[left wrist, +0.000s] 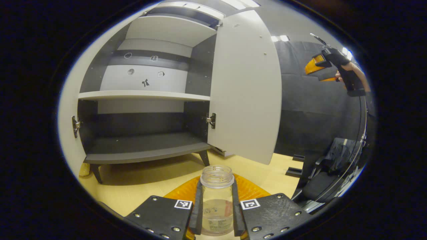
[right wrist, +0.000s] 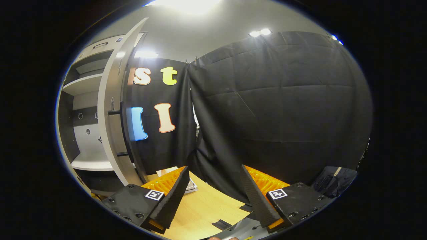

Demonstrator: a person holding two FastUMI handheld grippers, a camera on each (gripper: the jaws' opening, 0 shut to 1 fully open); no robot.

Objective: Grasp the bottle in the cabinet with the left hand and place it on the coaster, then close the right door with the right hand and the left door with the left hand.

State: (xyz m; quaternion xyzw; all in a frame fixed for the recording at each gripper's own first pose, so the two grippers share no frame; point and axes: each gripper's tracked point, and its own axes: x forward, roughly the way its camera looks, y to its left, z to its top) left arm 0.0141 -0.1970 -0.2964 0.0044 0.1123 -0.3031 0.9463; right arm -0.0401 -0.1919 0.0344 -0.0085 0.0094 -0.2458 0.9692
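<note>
Left gripper point(left wrist: 217, 213) clamped on a clear, lidless bottle point(left wrist: 217, 200), one finger point(left wrist: 198, 213) pressed to each side, bottle upright between them with a little liquid in the bottom. Held out of the cabinet point(left wrist: 140, 100), above the pale wooden table point(left wrist: 140, 186); coaster not made out in either view. Beyond it, cabinet open, with a white shelf point(left wrist: 143, 96) across the middle and a dark lower floor point(left wrist: 146, 146), both bare. Right door point(left wrist: 245, 90) swung wide toward the camera, hinge point(left wrist: 211, 120) at its inner edge. Farther off at upper right in the left gripper view, a hand point(left wrist: 350, 71) raising the other gripper. In the right gripper view, right gripper point(right wrist: 213, 196) spread wide, nothing between its fingers, aimed at the black cloth wall point(right wrist: 280, 106); edge of the open door point(right wrist: 113, 113) at left, table below.
</note>
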